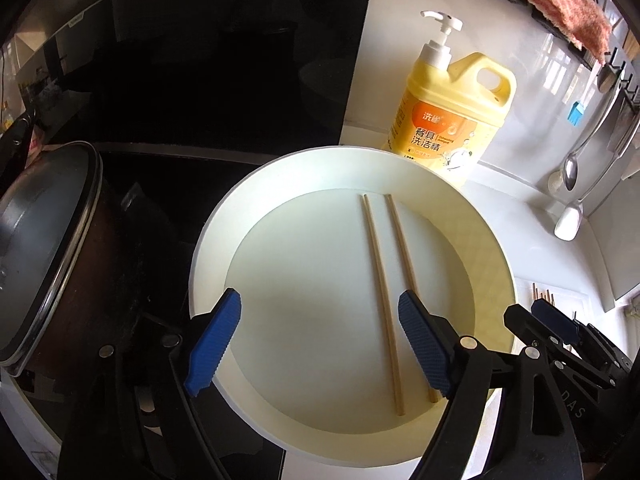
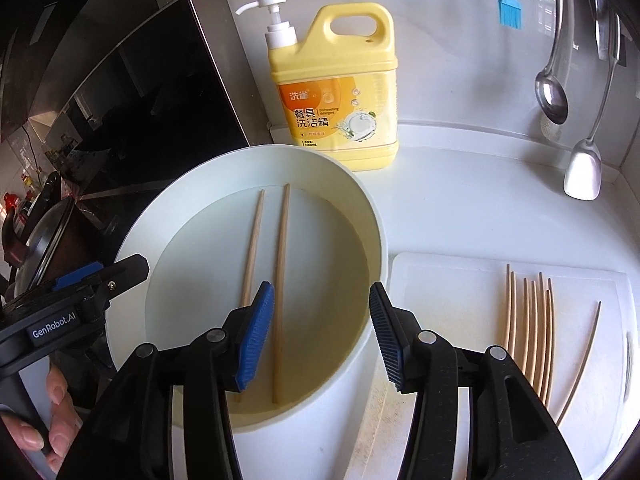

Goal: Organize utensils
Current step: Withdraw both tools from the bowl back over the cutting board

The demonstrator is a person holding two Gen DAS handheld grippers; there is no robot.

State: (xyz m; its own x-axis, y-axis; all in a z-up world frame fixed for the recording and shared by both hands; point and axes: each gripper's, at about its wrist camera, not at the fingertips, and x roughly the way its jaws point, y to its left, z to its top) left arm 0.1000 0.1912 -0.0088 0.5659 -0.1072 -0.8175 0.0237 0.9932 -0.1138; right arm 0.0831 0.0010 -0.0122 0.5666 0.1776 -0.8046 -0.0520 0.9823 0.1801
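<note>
- Left wrist view: a yellow dish detergent jug (image 1: 452,108) with a white pump is seen on the white counter (image 1: 520,216); Chinese characters are printed on its orange and white label, too small to be read surely.
- Two wooden chopsticks (image 1: 384,300) are seen lying side by side on the floor of a round white tub (image 1: 224,224), their long axes running from the near rim toward the jug.
- The left gripper (image 1: 320,344) is held above the tub with its blue pads wide apart and nothing clamped between them.
- A lidded dark cooker (image 1: 52,248) is seen left of the tub, and ladles hang on the wall at right.
- Right wrist view: "GenRobot.AI" is read on the left gripper's body (image 2: 52,330), held by a hand (image 2: 48,420).
- The right gripper (image 2: 320,332) is held over the tub's near rim, jaws apart and empty.
- More chopsticks (image 2: 528,332) are laid on a white cutting board (image 2: 440,280) beside the tub, pointing away.
</note>
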